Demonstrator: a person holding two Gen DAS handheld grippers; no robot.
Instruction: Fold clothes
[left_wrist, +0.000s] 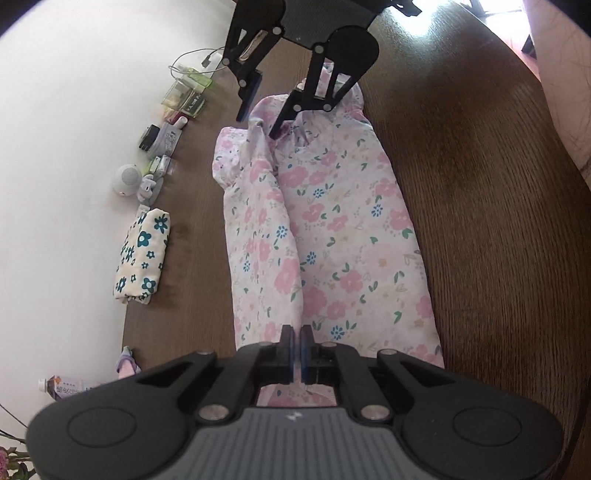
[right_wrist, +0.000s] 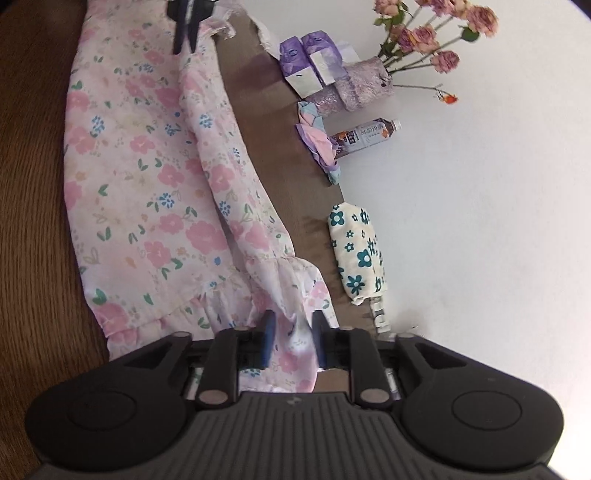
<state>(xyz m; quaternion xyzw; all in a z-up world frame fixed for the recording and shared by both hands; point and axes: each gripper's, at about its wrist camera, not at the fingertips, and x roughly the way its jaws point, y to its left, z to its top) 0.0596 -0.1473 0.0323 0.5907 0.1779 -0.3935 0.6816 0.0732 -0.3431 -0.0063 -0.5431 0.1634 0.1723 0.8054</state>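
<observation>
On the wooden surface (left_wrist: 480, 221), my left gripper (left_wrist: 296, 338) pinched the floral garment (left_wrist: 332, 229); my right gripper (right_wrist: 291, 332) stood open around its ruffled end.

Home setting: a dark brown wood-grain table (right_wrist: 33, 206) is standing against a plain white wall (right_wrist: 480, 221), bearing dried pink roses (right_wrist: 436, 33), purple tissue packs (right_wrist: 310, 59) and a labelled drink bottle (right_wrist: 365, 134).

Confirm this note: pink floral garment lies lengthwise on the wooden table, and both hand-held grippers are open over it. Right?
Not quite. The left hand-held gripper is shut at one end of the garment, as the left wrist view shows. Only the right hand-held gripper is open; the garment does lie lengthwise on the wooden table.
</observation>
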